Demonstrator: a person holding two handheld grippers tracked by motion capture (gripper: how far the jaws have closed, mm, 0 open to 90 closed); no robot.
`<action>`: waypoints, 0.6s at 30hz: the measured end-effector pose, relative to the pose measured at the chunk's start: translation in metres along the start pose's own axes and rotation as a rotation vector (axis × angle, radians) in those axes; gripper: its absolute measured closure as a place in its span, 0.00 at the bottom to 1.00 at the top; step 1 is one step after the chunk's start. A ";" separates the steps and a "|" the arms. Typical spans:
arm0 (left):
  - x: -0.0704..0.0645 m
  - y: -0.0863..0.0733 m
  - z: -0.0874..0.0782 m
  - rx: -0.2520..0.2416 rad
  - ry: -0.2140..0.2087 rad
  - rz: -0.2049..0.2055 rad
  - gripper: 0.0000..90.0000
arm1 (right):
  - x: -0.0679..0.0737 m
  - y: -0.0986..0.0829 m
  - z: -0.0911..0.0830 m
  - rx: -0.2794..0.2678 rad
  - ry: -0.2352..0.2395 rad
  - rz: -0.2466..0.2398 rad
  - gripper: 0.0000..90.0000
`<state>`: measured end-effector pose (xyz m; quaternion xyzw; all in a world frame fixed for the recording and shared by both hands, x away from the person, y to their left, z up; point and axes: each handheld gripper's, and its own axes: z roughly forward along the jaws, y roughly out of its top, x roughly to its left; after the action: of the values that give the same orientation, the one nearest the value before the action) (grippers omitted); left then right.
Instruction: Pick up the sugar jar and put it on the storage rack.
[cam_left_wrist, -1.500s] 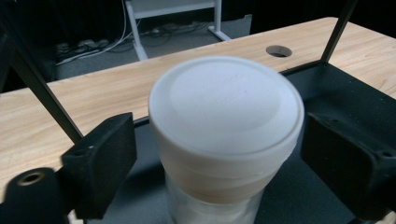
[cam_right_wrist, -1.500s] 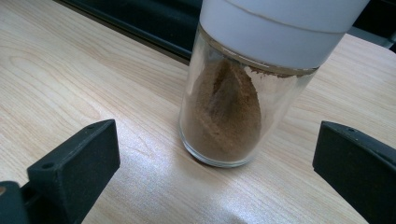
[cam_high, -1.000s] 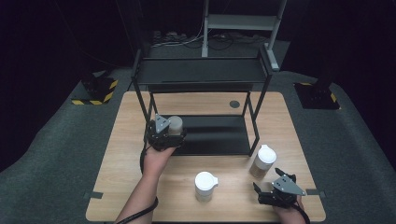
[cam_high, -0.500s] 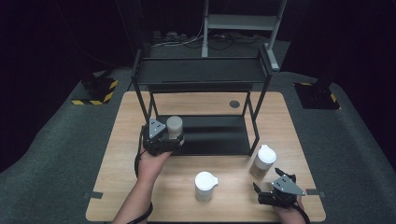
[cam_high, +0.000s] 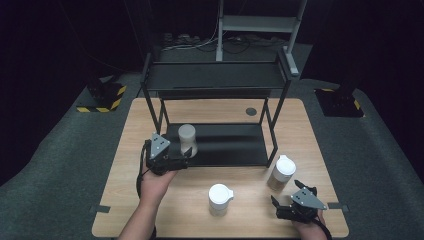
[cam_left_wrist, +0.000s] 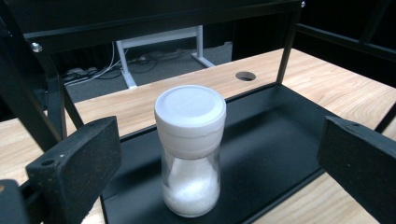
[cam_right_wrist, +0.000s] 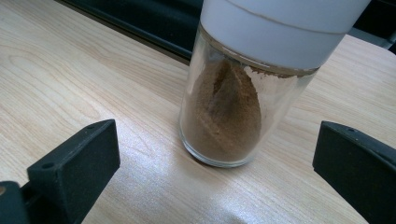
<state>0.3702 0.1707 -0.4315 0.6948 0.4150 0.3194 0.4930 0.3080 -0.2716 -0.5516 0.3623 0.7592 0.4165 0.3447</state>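
A glass jar of white powder with a white lid stands upright on the black lower shelf of a rack. My left gripper is open, with its jaws wide apart on either side of the jar and not touching it. From above, the left gripper sits at the shelf's front left edge, just short of this jar. A jar of brown powder stands on the wooden table in front of my open right gripper. In the high view the right gripper is just in front of the brown jar.
A third white-lidded jar stands on the table between the two hands. The black two-level rack takes up the table's middle and back, and its posts flank the shelf. A round hole lies in the table behind it.
My left gripper has drawn back a little toward the front left, away from the white-powder jar, which stays on the shelf. The right gripper has not moved.
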 end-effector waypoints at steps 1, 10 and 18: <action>-0.001 0.000 -0.003 0.001 0.002 0.005 0.00 | 0.000 0.000 0.000 0.000 0.000 0.000 0.00; -0.007 -0.004 -0.020 -0.009 0.003 0.004 0.00 | 0.000 0.000 0.000 0.001 -0.001 -0.003 0.00; -0.009 -0.014 -0.031 -0.015 0.015 0.010 0.00 | 0.000 0.000 0.000 0.000 -0.001 -0.004 0.00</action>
<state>0.3356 0.1779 -0.4352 0.6906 0.4128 0.3301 0.4937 0.3079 -0.2713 -0.5517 0.3611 0.7598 0.4155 0.3460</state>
